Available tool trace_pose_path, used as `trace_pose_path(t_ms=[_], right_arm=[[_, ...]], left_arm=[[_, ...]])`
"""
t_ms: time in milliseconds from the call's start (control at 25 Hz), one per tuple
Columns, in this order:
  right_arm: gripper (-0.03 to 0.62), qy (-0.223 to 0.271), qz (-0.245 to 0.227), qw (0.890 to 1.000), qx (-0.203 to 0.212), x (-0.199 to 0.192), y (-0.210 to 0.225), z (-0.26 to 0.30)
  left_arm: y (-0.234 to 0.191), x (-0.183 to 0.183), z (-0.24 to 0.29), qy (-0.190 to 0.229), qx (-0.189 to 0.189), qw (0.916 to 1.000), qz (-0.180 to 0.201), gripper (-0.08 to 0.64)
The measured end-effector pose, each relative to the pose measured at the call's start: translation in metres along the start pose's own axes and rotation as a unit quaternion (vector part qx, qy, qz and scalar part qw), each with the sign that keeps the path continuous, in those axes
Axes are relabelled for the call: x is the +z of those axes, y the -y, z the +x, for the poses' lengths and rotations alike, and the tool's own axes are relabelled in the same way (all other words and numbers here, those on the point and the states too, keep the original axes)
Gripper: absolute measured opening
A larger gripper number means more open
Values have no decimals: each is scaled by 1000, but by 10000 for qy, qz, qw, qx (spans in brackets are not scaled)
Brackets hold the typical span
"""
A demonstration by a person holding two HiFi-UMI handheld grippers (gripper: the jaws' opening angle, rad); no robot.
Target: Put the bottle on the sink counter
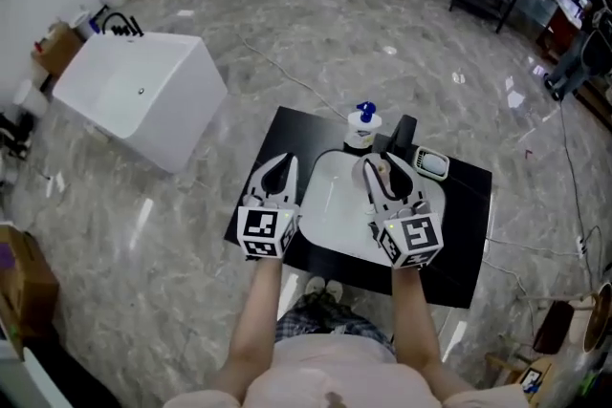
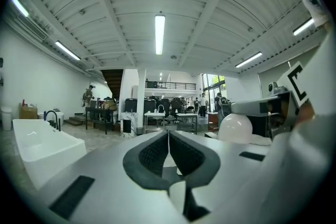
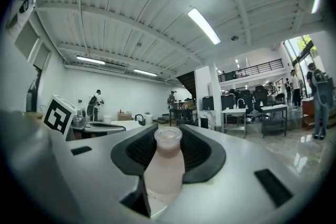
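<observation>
A small, pale pink translucent bottle [image 3: 164, 168] stands upright between the dark pads of my right gripper [image 3: 168, 139], which is shut on it. In the head view that gripper [image 1: 380, 165] holds the bottle [image 1: 382, 171] over the right side of the white sink basin [image 1: 330, 205], set in a black counter [image 1: 467, 205]. My left gripper [image 1: 280, 162] hovers over the basin's left edge. Its jaws [image 2: 168, 139] are shut with nothing between them.
At the back of the counter stand a white pump bottle with a blue top [image 1: 363, 125], a black faucet [image 1: 404, 137] and a small dish [image 1: 432, 164]. A white bathtub [image 1: 134, 96] stands to the left on the marble floor. Tables and people are far behind.
</observation>
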State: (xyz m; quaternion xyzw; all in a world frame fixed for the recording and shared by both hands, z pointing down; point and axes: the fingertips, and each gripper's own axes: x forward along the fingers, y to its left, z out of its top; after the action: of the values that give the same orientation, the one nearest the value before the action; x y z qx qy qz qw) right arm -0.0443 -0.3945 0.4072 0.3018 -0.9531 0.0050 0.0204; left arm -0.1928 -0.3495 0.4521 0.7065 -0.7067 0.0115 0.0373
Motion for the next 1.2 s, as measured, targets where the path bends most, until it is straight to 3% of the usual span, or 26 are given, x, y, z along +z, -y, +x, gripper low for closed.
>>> trace_pose_path(t_ms=[240,640,960,1200], right_arm=[[143,-16,-11,9977,683,-16,-50,60],[144,-141,27,9845,1746,-64,-163,120],[144,-470,108,9737,2226,-122,-235,133],[144,-670,49,9654,2520,-167,-265,131]], left_arm=[[-43,-7,-3,121,322,9994,-23,29],[-126,-62,-66,-100,1129,9932,-252,29],[-159,-113,-115,-413,1711,9836,-405,29],[-162,-159,-137,-568,2014,9765,-520,29]])
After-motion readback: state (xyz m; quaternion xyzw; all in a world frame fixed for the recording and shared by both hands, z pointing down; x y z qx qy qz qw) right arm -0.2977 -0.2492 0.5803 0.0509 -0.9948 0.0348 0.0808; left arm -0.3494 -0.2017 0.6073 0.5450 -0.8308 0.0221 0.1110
